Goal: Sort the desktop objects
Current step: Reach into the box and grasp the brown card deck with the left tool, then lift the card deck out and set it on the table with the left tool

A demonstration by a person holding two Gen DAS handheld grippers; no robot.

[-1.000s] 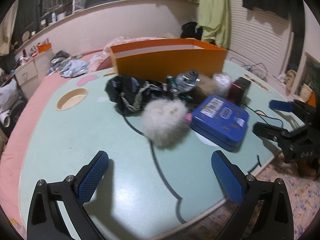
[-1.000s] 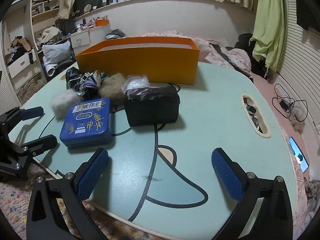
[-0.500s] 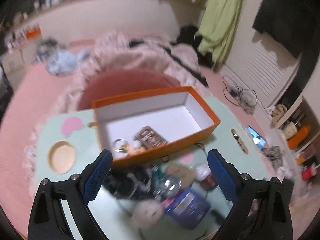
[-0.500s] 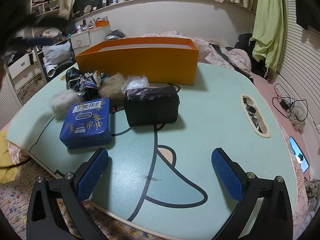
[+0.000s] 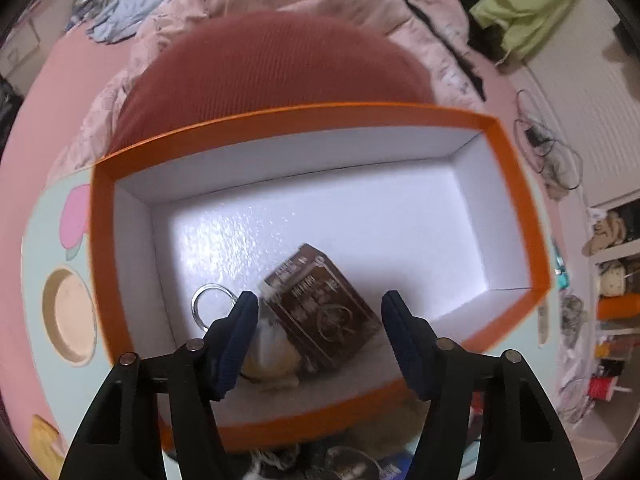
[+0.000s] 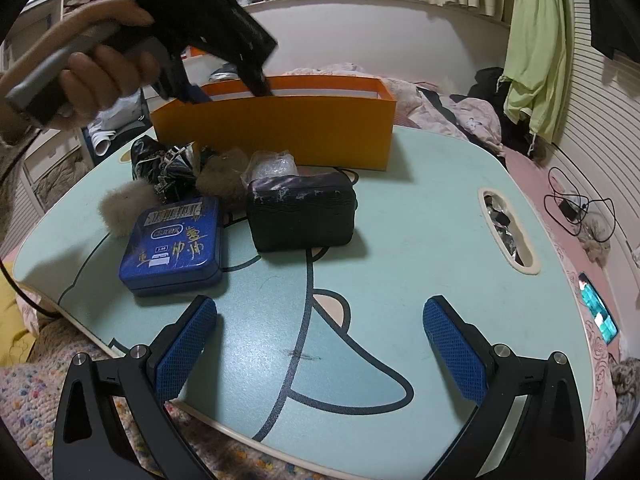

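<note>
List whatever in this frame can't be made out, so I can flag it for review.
- Pale yellowish item in the orange box, left wrist view: partly behind the left gripper finger; identity unclear.
- Brown packet: print blurred, unreadable.
- Box contents, right wrist view: hidden by its front wall.
- Dark bundle behind the blue tin: tangled, items indistinguishable.
- Table slot contents: too small.
</note>
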